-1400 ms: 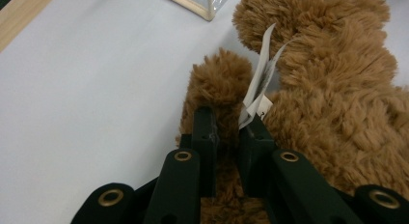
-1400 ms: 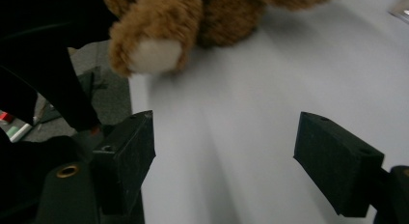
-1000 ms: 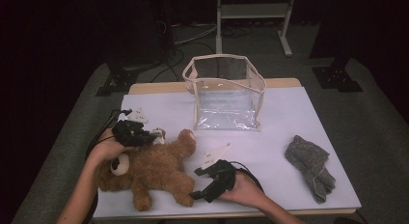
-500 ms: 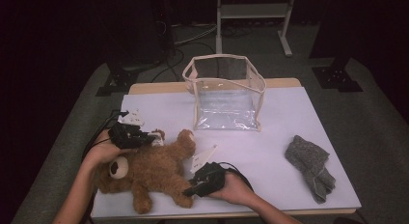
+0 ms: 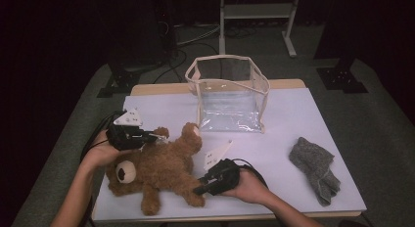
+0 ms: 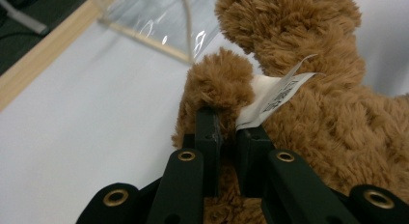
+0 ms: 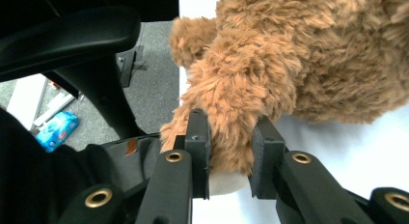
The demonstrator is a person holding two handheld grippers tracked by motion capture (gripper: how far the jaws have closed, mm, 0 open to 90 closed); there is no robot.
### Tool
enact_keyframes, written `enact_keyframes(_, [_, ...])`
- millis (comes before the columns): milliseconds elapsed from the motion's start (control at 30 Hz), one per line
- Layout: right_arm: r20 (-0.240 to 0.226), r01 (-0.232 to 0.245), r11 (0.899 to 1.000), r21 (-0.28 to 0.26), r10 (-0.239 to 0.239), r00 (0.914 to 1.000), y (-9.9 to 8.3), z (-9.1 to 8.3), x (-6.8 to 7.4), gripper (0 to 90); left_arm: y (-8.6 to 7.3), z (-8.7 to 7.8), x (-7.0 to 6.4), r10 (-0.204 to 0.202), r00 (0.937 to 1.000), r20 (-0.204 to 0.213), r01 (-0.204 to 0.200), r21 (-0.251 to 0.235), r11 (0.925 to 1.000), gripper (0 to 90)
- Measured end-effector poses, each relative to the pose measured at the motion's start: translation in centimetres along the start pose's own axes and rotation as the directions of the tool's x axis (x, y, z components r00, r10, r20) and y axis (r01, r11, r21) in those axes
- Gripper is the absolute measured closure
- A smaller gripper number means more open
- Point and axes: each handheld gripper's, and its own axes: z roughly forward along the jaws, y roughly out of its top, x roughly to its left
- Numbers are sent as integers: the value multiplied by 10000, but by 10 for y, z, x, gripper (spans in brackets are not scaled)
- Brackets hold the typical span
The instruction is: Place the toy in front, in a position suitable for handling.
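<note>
Grasp step: teddy bear (image 5: pixel 161 170) at table's (image 5: pixel 293 119) front-left corner pinched by left gripper (image 6: pixel 226 122) at arm, right gripper (image 7: pixel 230 142) clamped on leg. Next judged: joint lift toward clear bag (image 5: pixel 227 95), both grips kept.

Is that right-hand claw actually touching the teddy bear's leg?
Touching. In the right gripper view, the right gripper has the teddy bear leg squeezed between both jaws, fur bulging around them.

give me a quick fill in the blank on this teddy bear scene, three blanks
1. The left gripper pinches a limb of the bear beside its white ____.
2. The right gripper is shut on one of the bear's ____.
3. At the table's right lies a crumpled grey ____.

Missing words: tag; legs; cloth
</note>
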Motion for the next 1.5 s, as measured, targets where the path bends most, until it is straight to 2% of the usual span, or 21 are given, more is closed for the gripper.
enact_keyframes(167, [78, -132, 9998, -158, 133, 9999, -10, -39, 7, 729, 29, 8, -17, 621, 9976, 296, -612, -303, 9977, 819])
enact_keyframes(333, [311, -416, 9987, -282, 425, 9986, -35, -82, 15, 729, 64, 29, -34, 1318, 9876, 852, -1270, -594, 9901, 819])
enact_keyframes(467, [688, -776, 9967, -244, 791, 9945, -61, -117, 22, 729, 93, 60, -49, 1842, 9727, 1409, -1757, -704, 9819, 819])
enact_keyframes(633, [1336, -1387, 9900, -242, 1407, 9810, -100, -153, 24, 727, 121, 112, -65, 2182, 9528, 2109, -2072, -734, 9755, 818])
enact_keyframes(767, [1591, -2149, 9765, -158, 2146, 9637, -136, -159, 16, 725, 136, 148, -77, 2466, 9329, 2626, -2430, -467, 9689, 816])
enact_keyframes(833, [1611, -2411, 9702, -242, 2418, 9569, -151, -158, 13, 725, 140, 159, -80, 2456, 9288, 2776, -2421, -475, 9691, 815])
enact_keyframes(900, [1636, -2616, 9639, -491, 2662, 9500, -160, -159, 11, 723, 142, 164, -80, 2437, 9282, 2811, -2408, -451, 9695, 809])
enact_keyframes(1000, [1645, -2729, 9590, -767, 2821, 9452, -165, -159, 9, 688, 142, 161, -79, 2479, 9267, 2823, -2472, -386, 9682, 758])
enact_keyframes(1067, [1730, -2793, 9579, -667, 2868, 9422, -165, -158, 8, 594, 140, 155, -77, 2469, 9271, 2820, -2436, -473, 9687, 684])
enact_keyframes(1100, [1695, -2862, 9561, -632, 2929, 9410, -166, -158, 7, 550, 138, 151, -76, 2460, 9299, 2736, -2400, -560, 9692, 652])
enact_keyframes(1167, [1715, -2971, 9519, -749, 3058, 9365, -168, -163, 7, 476, 133, 141, -75, 2392, 9317, 2733, -2260, -792, 9709, 579])
enact_keyframes(1200, [1801, -3037, 9494, -796, 3133, 9324, -170, -168, 7, 437, 130, 135, -74, 2468, 9316, 2668, -2329, -830, 9690, 548])
enact_keyframes(1267, [2276, -3103, 9451, -1021, 3259, 9176, -175, -181, 7, 400, 122, 125, -72, 2502, 9324, 2608, -2354, -868, 9680, 515])
enact_keyframes(1300, [2576, -3194, 9407, -1147, 3387, 9050, -178, -188, 6, 386, 117, 120, -72, 2498, 9339, 2560, -2338, -915, 9680, 497])
enact_keyframes(1333, [3065, -3223, 9387, -1222, 3445, 8873, -181, -194, 6, 374, 112, 116, -72, 2463, 9359, 2518, -2291, -960, 9687, 486])
enact_keyframes(1400, [4143, -3153, 9426, -1096, 3317, 8475, -187, -204, 2, 366, 101, 108, -72, 2380, 9382, 2513, -2182, -1043, 9703, 453])
enact_keyframes(1500, [5349, -3252, 9423, -801, 3159, 7836, -195, -211, -9, 357, 85, 100, -74, 2227, 9418, 2517, -1985, -1184, 9729, 432])
